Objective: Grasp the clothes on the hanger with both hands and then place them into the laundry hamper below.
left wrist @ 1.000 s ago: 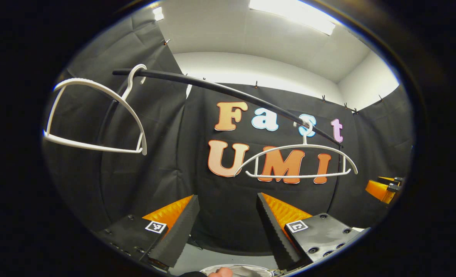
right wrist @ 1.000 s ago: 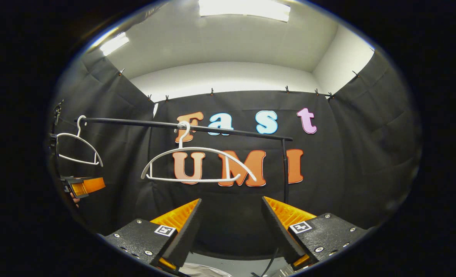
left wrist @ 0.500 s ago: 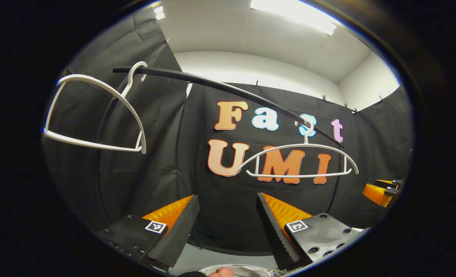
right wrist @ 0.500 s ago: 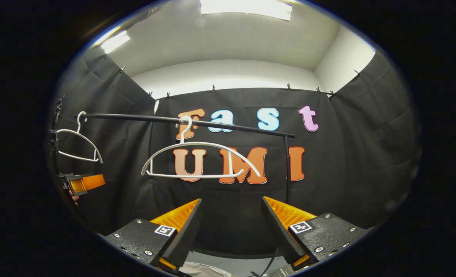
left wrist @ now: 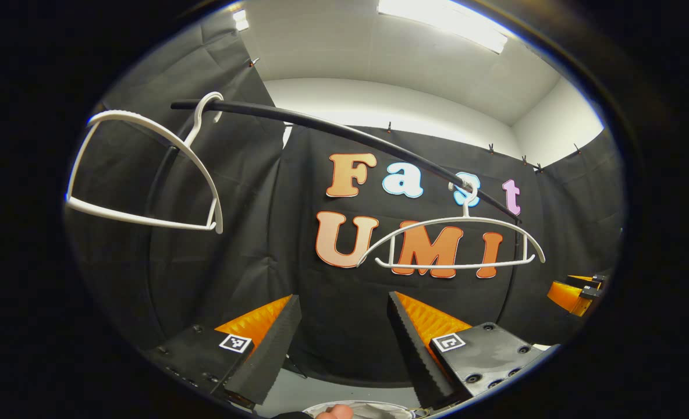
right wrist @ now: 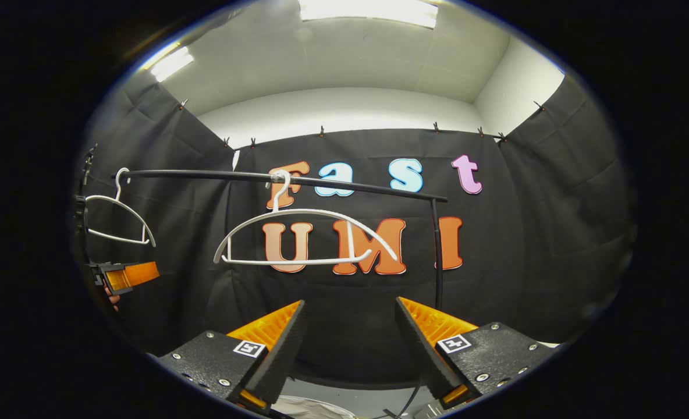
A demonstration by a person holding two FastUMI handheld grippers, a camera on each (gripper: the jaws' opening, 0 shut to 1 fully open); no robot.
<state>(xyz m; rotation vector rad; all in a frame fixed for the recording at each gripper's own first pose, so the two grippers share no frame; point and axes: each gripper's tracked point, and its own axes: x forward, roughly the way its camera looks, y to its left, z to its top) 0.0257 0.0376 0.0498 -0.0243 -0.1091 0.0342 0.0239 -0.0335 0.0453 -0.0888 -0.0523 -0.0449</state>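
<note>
Two bare white hangers hang on a black rail (left wrist: 333,129): one up close at the upper left (left wrist: 213,218), one farther right (left wrist: 449,266). No garment is on either. My left gripper (left wrist: 343,302) is open and empty, below the rail. Under its fingers a pale round rim (left wrist: 379,407) shows, with a person's fingertip (left wrist: 336,412) beside it. My right gripper (right wrist: 350,305) is open and empty, facing the nearer hanger (right wrist: 298,262). A pale cloth edge (right wrist: 306,407) lies below it. The right gripper (left wrist: 574,289) also appears at the left gripper view's far right.
The rail's upright post (right wrist: 436,256) stands right of the nearer hanger. The second hanger (right wrist: 124,208) hangs at the rail's far left end, above the left gripper (right wrist: 126,274). Black cloth walls close the booth behind and on both sides.
Almost nothing: the hangers sit slightly higher in the right gripper view, and the right gripper has drifted a little lower in the left gripper view. Both grippers stay open.
</note>
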